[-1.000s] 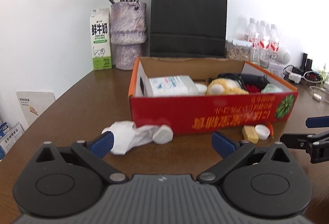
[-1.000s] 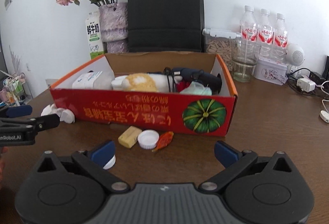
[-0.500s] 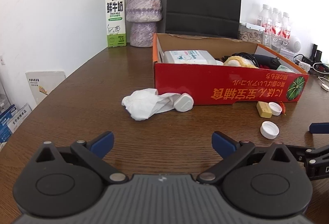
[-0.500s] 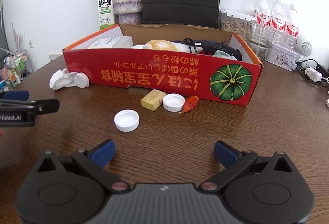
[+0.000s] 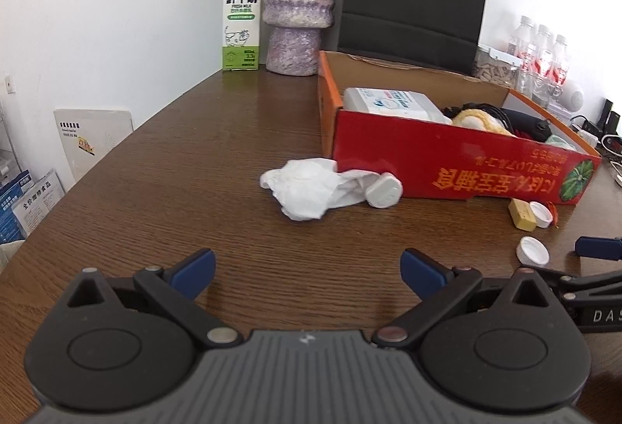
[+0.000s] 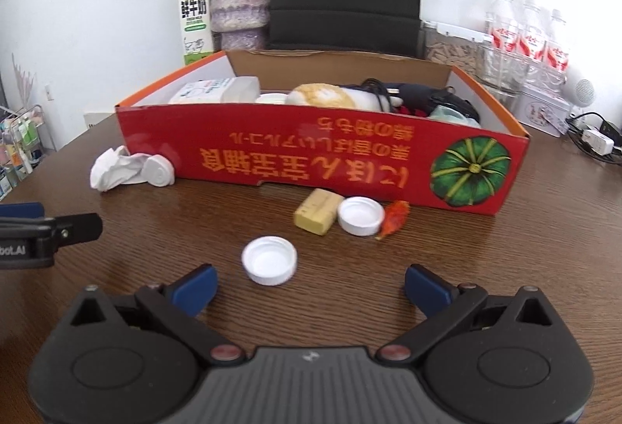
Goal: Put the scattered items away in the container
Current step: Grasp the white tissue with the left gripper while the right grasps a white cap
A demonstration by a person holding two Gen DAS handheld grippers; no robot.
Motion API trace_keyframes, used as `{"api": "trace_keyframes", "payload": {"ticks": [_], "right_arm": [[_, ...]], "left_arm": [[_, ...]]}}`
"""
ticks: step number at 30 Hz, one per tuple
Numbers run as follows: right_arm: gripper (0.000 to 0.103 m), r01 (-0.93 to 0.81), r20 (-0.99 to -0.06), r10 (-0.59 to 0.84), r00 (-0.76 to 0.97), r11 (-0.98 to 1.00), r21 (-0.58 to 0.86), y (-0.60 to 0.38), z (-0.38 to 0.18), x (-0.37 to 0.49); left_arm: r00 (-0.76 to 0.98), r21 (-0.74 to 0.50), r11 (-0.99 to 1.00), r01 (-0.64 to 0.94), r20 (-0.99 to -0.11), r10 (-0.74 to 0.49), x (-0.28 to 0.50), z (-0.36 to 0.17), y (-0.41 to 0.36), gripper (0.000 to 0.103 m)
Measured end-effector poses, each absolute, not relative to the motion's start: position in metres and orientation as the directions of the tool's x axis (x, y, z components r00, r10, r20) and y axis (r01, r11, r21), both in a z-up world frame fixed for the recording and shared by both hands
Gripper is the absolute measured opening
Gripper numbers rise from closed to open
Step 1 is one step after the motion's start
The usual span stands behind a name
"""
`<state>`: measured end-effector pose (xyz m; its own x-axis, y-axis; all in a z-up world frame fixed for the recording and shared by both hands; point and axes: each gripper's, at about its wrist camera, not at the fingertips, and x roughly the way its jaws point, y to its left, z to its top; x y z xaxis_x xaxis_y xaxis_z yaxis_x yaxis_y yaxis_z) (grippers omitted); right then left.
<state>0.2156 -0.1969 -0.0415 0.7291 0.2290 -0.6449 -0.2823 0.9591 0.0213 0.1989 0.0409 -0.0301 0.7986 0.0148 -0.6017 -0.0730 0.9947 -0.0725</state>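
Both the left gripper [image 5: 307,270] and right gripper [image 6: 309,288] hover with jaws spread and empty. The nearest white cap [image 6: 269,260] lies on the counter [image 6: 505,268] just ahead of the right one, short of the red box [image 6: 311,159]. I'd lower squarely over its rim, since a shallow cap will likely skid from a slanted pinch.

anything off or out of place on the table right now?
Yes. Loose items sit outside the red box: crumpled tissue, white bottle, yellow block, two white caps, orange scrap. The box's print is upside down.
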Motion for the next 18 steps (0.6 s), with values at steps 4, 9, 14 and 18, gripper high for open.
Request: {"api": "trace_keyframes", "payload": {"ticks": [4,9,14,18], "right_arm": [[0.071,-0.286,-0.621,0.237,0.747,0.958,0.021,-0.189,-0.039,0.215],[0.027,-0.309,-0.601,0.279,0.749,0.949,0.055,-0.193,-0.036,0.214],[0.027,-0.31,-0.58,0.289,0.762,0.948,0.065,-0.199,-0.035,0.212],[0.027,-0.298,-0.561,0.276,0.781,0.953,0.054,-0.205,-0.033,0.211]], "left_arm": [[0.789,-0.075,0.994,-0.082,-0.614,0.019,0.209,-0.03,0.051,0.103],[0.805,-0.061,0.997,-0.05,-0.593,0.005,0.229,-0.024,0.054,0.103],[0.814,-0.007,0.999,-0.043,-0.58,0.031,0.253,-0.022,0.049,0.103],[0.8,-0.003,0.999,-0.038,-0.599,0.028,0.267,-0.028,0.048,0.102]]}}
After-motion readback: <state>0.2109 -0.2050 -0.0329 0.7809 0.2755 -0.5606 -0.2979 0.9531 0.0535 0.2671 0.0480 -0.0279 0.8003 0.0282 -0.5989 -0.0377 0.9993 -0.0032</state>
